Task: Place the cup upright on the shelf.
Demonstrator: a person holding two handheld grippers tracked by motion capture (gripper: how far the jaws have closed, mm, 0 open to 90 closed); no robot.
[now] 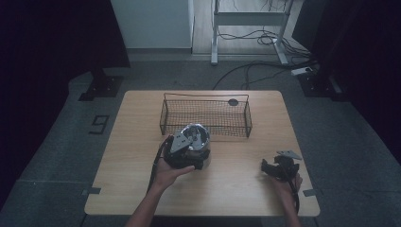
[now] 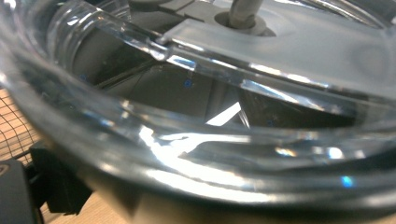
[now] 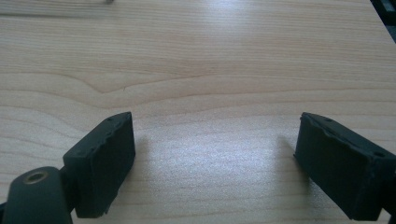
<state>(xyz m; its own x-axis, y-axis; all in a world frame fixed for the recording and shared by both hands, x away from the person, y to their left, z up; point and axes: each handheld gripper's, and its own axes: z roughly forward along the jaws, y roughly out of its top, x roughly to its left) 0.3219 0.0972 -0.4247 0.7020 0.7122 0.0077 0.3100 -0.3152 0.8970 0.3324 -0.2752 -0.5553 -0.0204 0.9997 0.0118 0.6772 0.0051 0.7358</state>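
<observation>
The left gripper (image 1: 189, 153) grips a clear, shiny bowl-like container (image 1: 195, 135), just near of the wire basket (image 1: 206, 117) at the tabletop's (image 1: 142, 156) middle. The glossy rim could slip or tilt if the hold is shallow, or catch the basket's near wall. The right gripper (image 3: 215, 158) rests wide open and empty at the near right.

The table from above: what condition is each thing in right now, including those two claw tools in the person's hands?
Left gripper: against a clear glass bowl; open or shut cannot be told.
Clear glass bowl: just in front of the basket, tilted.
Right gripper: open, nothing between its jaws, low over the table.
Wire basket: upright, holding a small dark round thing at its far right corner.
</observation>
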